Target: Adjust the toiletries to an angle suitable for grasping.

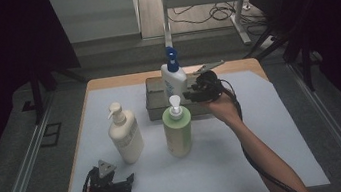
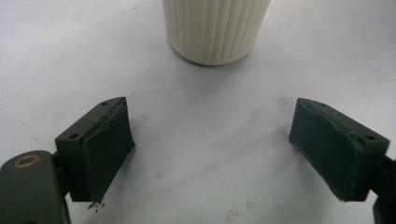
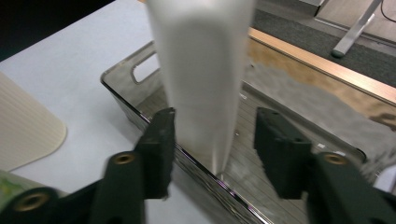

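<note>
- Left gripper (image 1: 120, 183): at the near edge of the table, held in the person's left hand. In the left gripper view its black, blocky jaws stand wide apart with nothing between them; the pad faces look worn and flaked at the edges.
- Cream bottle (image 2: 215, 29): straight ahead of the left fingers (image 2: 100, 149), clear of them. Ribbed, matte cylinder wall, rounded base, standing upright on the white sheet (image 2: 205, 140). In the high view it carries a cream pump head.
- Green bottle (image 1: 178, 130): upright, between the two grippers, just beside the cream bottle; pale green smooth body, white pump.
- Right gripper (image 1: 197, 91): held farther back, over the near rim of the tray. Its jaws sit either side of the white bottle; the left pad (image 3: 161, 140) is touching or almost touching its wall, the right pad stands off with a visible gap. Jaws part open, not clamped.
- White bottle (image 3: 201, 79): between the right fingers, upright, its base inside the tray; smooth white tapering body, blue pump top in the high view.
- Tray (image 3: 140, 70): grey, translucent, glossy plastic, rectangular, rounded corners, cut-out handle slot, ribbed floor; below and beyond the right fingers.
</note>
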The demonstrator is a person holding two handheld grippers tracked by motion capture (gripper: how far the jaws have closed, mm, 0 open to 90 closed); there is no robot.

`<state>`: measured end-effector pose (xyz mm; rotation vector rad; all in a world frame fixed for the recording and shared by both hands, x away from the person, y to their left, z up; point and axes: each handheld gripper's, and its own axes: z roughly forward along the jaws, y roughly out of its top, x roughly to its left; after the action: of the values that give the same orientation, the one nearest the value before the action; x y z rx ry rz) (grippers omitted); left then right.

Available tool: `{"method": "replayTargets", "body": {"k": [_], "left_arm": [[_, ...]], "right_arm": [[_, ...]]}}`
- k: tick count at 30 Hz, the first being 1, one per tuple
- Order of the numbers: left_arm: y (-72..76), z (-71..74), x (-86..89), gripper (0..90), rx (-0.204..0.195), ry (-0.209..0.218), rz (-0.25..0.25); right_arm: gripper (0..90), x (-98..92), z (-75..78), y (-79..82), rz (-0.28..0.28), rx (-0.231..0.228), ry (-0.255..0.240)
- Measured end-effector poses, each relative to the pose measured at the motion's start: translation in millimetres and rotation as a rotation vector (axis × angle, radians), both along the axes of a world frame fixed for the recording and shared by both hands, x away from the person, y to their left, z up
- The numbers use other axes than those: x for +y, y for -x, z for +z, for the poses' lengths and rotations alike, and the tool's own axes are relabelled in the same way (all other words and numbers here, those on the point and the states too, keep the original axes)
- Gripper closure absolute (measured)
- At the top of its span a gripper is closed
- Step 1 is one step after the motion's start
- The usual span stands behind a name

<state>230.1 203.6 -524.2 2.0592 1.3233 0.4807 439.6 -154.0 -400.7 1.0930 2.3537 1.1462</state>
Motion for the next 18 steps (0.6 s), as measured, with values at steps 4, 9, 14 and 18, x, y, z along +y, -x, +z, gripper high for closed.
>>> {"method": "replayTargets", "body": {"k": [4, 9, 14, 18], "left_arm": [[0.0, 0.0, 0.0, 12.5, 0.0, 0.0, 0.0], [0.0, 0.1, 0.1, 12.5, 0.0, -0.002, 0.0], [0.0, 0.0, 0.0, 12.5, 0.0, 0.0, 0.0], [-0.1, 0.1, 0.2, 12.5, 0.0, -0.002, -0.001]], "right_arm": [[65.5, -8.7, -1.7, -2.5, -0.031, -0.003, -0.005], [78.8, -12.3, -7.1, -10.2, -0.058, 0.008, -0.001], [89.4, -8.0, -16.7, -19.6, -0.085, 0.019, 0.033], [89.6, -2.9, -24.1, -27.7, -0.095, 0.033, 0.043]]}}
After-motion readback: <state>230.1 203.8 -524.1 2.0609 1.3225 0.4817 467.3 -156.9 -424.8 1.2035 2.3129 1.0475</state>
